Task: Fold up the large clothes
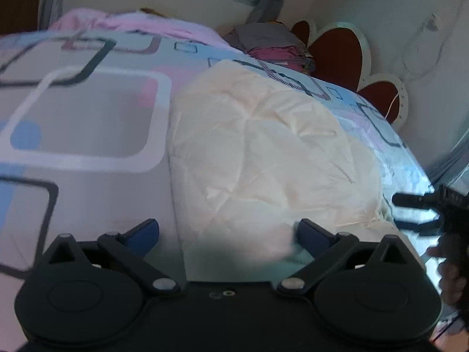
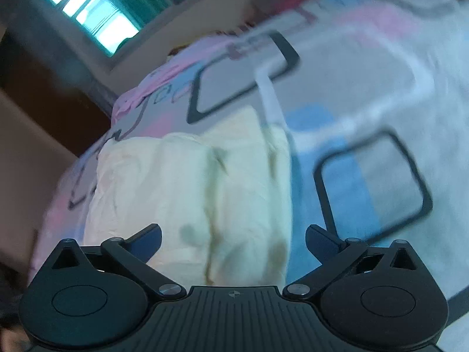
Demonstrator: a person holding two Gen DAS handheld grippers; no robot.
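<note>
Taking the cream garment (image 1: 263, 152) as the marker: it lies on the patterned bedspread (image 1: 88, 117), already doubled into a long panel, so the step in hand looks like the pause between one fold and the next.

The left gripper (image 1: 227, 233) hangs over the garment's near end, jaws spread wide with nothing between them, one blue pad out over the bedspread just left of the garment's edge and the other above the cloth. Off to the garment's right, at the bed's side, the right gripper (image 1: 416, 209) shows as dark fingers poking in from the frame edge. In its own view the right gripper (image 2: 233, 242) is likewise wide and empty, the garment (image 2: 190, 193) running away from it in lengthwise ridges.

The next move, I'd judge, calls for both sets of jaws to come down on the near corners, pinch every layer together, and carry that end over toward the far one.

Hard to make out: the right wrist picture is smeared, so the darker patches on the cloth may be stains or shadow. The garment's near hem is hidden behind both gripper bodies, and what kind of garment it is I cannot tell. Beyond its far end a pile of folded clothes (image 1: 278, 50) sits by the headboard (image 1: 340, 47)
</note>
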